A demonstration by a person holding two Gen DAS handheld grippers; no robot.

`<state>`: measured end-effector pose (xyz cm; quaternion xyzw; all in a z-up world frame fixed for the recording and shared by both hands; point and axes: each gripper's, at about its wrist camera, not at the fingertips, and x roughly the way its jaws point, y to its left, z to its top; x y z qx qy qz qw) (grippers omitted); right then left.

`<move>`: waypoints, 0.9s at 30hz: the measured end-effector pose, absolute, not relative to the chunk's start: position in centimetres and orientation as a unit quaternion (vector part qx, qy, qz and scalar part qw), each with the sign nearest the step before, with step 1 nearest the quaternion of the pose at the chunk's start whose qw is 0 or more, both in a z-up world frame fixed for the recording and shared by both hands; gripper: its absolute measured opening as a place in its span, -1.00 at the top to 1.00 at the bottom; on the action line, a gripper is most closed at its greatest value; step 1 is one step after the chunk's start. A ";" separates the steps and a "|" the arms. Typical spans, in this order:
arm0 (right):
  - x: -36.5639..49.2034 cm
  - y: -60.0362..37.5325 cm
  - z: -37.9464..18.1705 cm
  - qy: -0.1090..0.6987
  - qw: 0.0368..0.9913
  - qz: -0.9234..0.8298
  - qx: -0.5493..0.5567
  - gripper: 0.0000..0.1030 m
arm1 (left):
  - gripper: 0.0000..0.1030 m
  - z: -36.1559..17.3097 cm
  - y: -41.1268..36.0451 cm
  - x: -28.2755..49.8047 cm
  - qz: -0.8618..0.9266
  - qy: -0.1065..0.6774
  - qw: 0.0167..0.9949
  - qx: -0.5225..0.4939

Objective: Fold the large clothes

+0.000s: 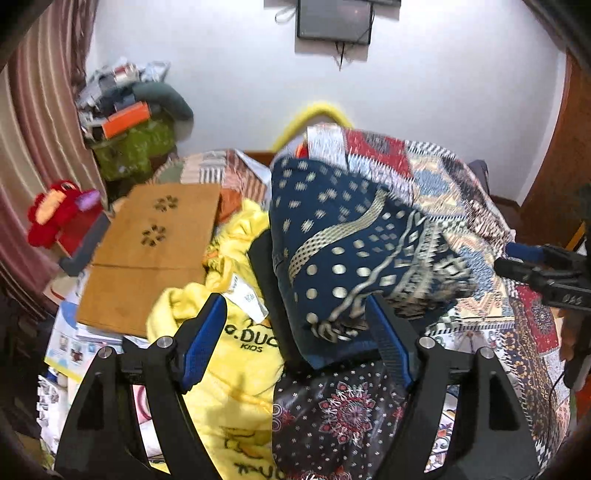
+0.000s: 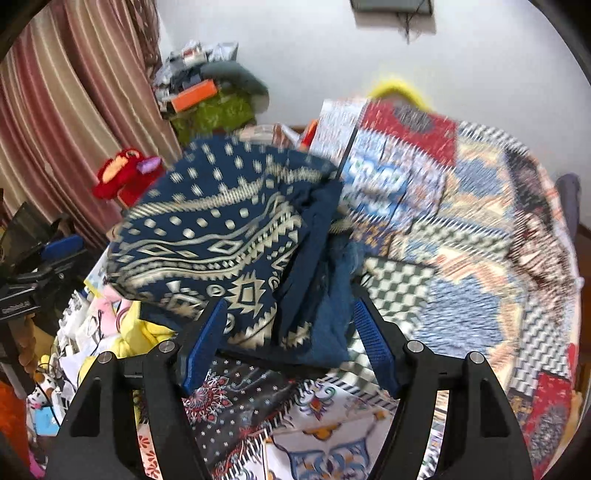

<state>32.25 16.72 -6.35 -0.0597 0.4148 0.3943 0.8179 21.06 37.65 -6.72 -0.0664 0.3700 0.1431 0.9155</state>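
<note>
Your left claw (image 1: 295,328) stands wide apart, blue pads clear of cloth; nothing gripped. Your right claw (image 2: 290,339) is likewise spread, nothing pinched between its pads.

Just beyond both claws: the navy blue garment with cream dots and zigzag bands (image 1: 343,243), bunched in a rough folded heap. It rests on the patchwork-printed bedspread (image 1: 461,192) that covers the bed, its near edge hanging over a dark floral-print cloth (image 1: 343,406). In the right wrist view the garment's plain navy folds lie between the pads without touching them, as far as the blur allows.

Left of the garment: a yellow fleece with black lettering and a white label (image 1: 236,354), crumpled, touching the navy heap's side. Beside it, a brown cardboard sheet with flower-shaped cut-outs (image 1: 155,254) lying flat over printed boxes.

Further out: a red plush toy (image 1: 55,214) by the striped pink-and-beige curtain (image 1: 40,110); a pile of a green bag, an orange box and a grey cushion (image 1: 136,122) in the corner; a dark screen on the white wall (image 1: 334,18). Your right claw's body shows at the left view's right edge.
</note>
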 end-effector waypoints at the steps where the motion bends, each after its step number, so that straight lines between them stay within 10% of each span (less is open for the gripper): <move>1: 31.5 15.9 -5.1 0.401 0.824 0.396 -0.055 -0.31 | -0.48 -5.8 37.0 20.1 0.143 0.358 0.920 -0.066; 15: 16.4 6.6 9.4 0.155 0.888 0.432 0.024 -0.31 | -0.48 6.9 23.7 4.8 0.138 0.131 0.982 -0.020; 27: 9.2 4.5 9.7 0.068 0.910 0.407 0.042 -0.34 | -0.51 6.7 16.6 -2.9 0.175 0.028 0.984 0.003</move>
